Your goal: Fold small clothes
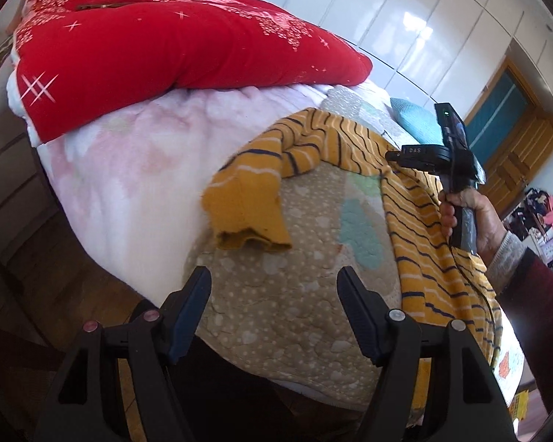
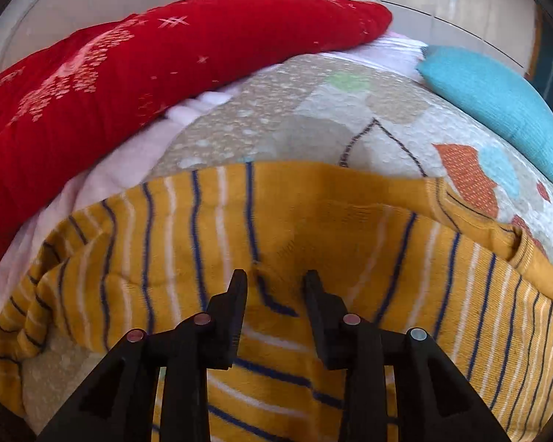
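Note:
A small mustard-yellow sweater (image 1: 416, 206) with navy and white stripes lies crumpled on a patterned quilt (image 1: 291, 294). One sleeve with a plain yellow cuff (image 1: 247, 217) reaches toward the left. My left gripper (image 1: 274, 280) is open and empty, hovering over the quilt just below that cuff. The right gripper's body (image 1: 457, 154) shows at the right of the left wrist view, held by a hand over the sweater. In the right wrist view my right gripper (image 2: 275, 280) is open, its tips just above the sweater (image 2: 276, 221); nothing sits between them.
A red padded quilt (image 1: 158, 48) lies folded at the back over a pink fleece blanket (image 1: 129, 169). A turquoise pillow (image 2: 497, 110) sits at the far right. White wardrobe doors (image 1: 405, 29) and a wooden door (image 1: 512, 140) stand behind. The bed edge drops to a wooden floor (image 1: 48, 265) at left.

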Demonstrator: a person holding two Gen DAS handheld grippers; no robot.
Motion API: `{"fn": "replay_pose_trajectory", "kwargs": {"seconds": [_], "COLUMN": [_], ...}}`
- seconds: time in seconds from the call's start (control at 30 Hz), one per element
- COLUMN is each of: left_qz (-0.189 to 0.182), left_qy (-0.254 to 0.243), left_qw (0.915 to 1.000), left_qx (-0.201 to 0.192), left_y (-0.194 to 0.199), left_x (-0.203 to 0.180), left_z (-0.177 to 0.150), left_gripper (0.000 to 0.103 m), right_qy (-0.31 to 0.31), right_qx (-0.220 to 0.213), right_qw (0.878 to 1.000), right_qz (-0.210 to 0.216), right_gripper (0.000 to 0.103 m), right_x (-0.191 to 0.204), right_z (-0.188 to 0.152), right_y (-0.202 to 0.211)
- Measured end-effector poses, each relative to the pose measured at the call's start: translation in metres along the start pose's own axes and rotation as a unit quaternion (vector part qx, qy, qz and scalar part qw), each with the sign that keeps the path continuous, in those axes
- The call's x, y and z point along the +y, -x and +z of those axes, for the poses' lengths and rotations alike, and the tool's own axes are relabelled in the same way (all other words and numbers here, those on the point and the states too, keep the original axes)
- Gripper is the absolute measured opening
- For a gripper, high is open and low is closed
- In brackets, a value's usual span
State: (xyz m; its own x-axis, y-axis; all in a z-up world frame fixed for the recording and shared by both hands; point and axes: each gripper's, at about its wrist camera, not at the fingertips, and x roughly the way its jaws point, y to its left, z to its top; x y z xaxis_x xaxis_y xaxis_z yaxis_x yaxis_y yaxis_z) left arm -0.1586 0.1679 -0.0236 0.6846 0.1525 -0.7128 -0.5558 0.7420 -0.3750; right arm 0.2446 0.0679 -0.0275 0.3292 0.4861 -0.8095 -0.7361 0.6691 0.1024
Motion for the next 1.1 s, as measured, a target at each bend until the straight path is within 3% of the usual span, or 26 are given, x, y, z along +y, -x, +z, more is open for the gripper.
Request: {"fn": "replay_pose_trajectory", "kwargs": {"seconds": [0.23,0.5,0.57,0.63,0.73,0.77,0.8,0.83,0.93,1.1], "left_qz": [0.030,0.038,0.037,0.035,0.029,0.027,0.026,0.026,0.027,0.021], "left_qy": [0.079,0.137,0.140,0.144,0.150,0.151,0.151,0.150,0.141,0.108], "left_qw": [0.9962,0.9894,0.9890,0.9885,0.9878,0.9877,0.9878,0.9879,0.9892,0.9934], "left_qx": [-0.018,-0.028,-0.031,-0.031,-0.029,-0.028,-0.028,-0.028,-0.029,-0.032], "left_y": [0.009,0.020,0.022,0.021,0.021,0.021,0.022,0.022,0.026,0.026], "left_x": [0.044,0.076,0.080,0.083,0.086,0.086,0.086,0.087,0.081,0.058], "left_z": [0.006,0.003,0.002,0.001,-0.001,-0.001,-0.001,0.000,0.003,0.013], "left_gripper": [0.070,0.071,0.071,0.072,0.072,0.072,0.072,0.072,0.072,0.072], "right_qy": [0.056,0.123,0.135,0.145,0.149,0.146,0.144,0.144,0.140,0.136], "right_qx": [-0.005,0.041,0.045,0.042,0.045,0.049,0.058,0.070,0.049,-0.050], "right_qw": [0.994,0.970,0.962,0.959,0.961,0.961,0.960,0.959,0.966,0.981], "right_qz": [0.092,0.205,0.233,0.240,0.228,0.229,0.235,0.233,0.213,0.132], "right_gripper": [0.041,0.046,0.054,0.063,0.064,0.056,0.025,0.016,0.011,0.011], "right_x": [0.060,0.157,0.178,0.197,0.218,0.223,0.226,0.230,0.224,0.158], "right_z": [-0.023,-0.078,-0.088,-0.094,-0.102,-0.104,-0.105,-0.105,-0.094,-0.055], "right_y": [0.040,0.052,0.056,0.055,0.048,0.044,0.039,0.034,0.046,0.123]}}
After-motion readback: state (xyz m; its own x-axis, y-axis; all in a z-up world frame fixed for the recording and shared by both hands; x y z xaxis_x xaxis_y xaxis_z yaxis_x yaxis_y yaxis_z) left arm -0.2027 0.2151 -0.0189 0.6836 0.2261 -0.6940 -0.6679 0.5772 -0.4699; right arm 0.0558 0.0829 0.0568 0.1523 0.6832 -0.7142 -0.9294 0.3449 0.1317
